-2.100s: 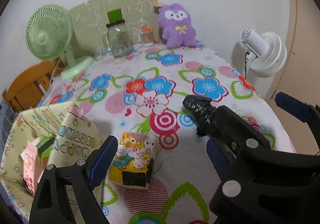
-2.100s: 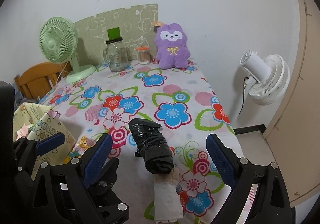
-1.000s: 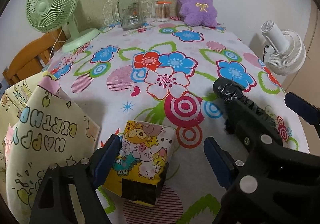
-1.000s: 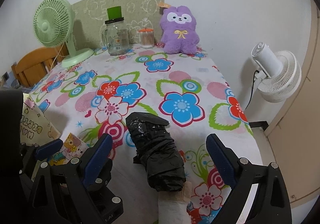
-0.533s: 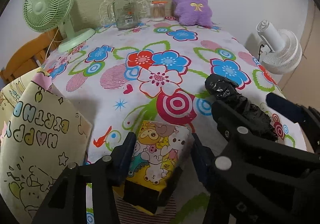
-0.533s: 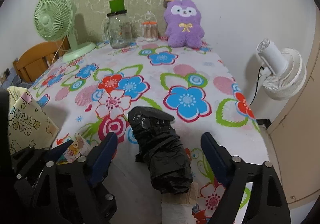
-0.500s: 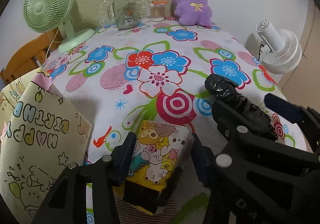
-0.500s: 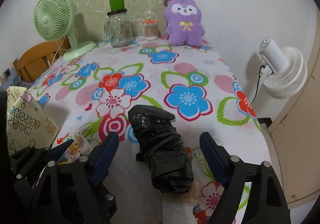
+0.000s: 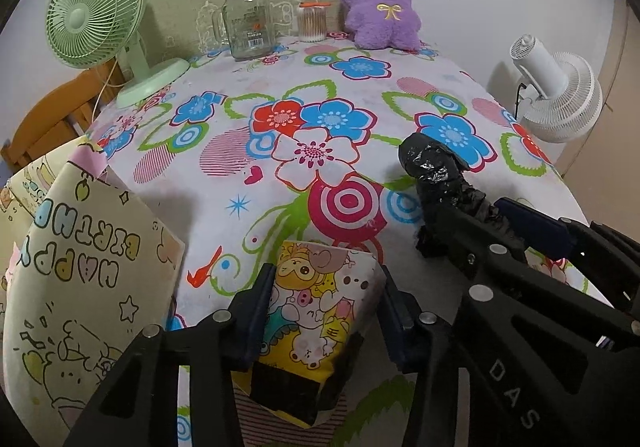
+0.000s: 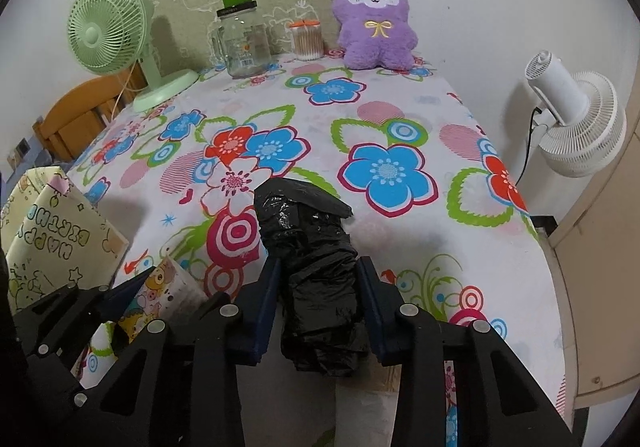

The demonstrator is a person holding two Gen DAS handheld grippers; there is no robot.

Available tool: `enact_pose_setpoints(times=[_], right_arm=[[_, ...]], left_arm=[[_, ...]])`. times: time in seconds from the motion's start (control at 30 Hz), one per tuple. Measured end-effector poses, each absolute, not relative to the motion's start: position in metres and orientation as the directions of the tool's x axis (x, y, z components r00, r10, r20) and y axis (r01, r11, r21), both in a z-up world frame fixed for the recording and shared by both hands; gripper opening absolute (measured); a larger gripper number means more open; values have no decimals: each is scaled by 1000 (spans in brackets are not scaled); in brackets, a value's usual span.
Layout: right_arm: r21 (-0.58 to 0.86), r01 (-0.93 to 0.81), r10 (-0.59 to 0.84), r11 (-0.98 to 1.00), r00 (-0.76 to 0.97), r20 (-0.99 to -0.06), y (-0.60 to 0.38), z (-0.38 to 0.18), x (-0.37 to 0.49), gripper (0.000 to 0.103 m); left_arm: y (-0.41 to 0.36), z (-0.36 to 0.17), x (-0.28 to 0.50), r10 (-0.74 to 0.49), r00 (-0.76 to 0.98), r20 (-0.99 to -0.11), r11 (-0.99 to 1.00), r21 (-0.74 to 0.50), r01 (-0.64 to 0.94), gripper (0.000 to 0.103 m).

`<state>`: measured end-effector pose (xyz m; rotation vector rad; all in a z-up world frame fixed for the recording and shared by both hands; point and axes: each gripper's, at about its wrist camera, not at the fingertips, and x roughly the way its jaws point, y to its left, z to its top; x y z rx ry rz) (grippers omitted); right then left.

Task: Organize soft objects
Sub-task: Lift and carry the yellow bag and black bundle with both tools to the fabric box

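My left gripper [image 9: 326,301] is shut on a yellow cartoon-print packet [image 9: 316,311] at the near edge of the flowered table [image 9: 328,95]. My right gripper [image 10: 318,301] is shut on a roll of black plastic bags [image 10: 316,267] lying on the table; the roll also shows in the left wrist view [image 9: 440,175]. The packet shows at lower left in the right wrist view [image 10: 160,299]. A purple plush toy [image 10: 374,27] sits upright at the far end against the wall.
A "Happy Birthday" paper gift bag [image 9: 80,279] stands at the table's near left. At the far end are a green desk fan [image 9: 100,15], a glass jar [image 9: 244,27] and a cotton-swab cup [image 9: 312,23]. A white fan [image 10: 576,119] stands off the right edge.
Both grippers have closed: the left onto the cartoon packet, the right onto the black bag roll. Both moved forward and down before closing.
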<state>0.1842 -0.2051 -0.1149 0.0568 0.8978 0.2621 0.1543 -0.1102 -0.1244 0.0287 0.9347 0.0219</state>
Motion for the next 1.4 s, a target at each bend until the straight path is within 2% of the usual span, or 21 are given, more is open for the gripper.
enact_pose_setpoints(times=[0.3,1.4], right_arm=[[151,-190,237,970,618,-750,-209,-105,169,41],[121,-127,175,985,726,-664,-222,-37,94,41]], left_arm=[[-114,-117,143,18,607,-794,999,35,16,40],[-123,-52,75,-32,720,-693,994,56,98,40]])
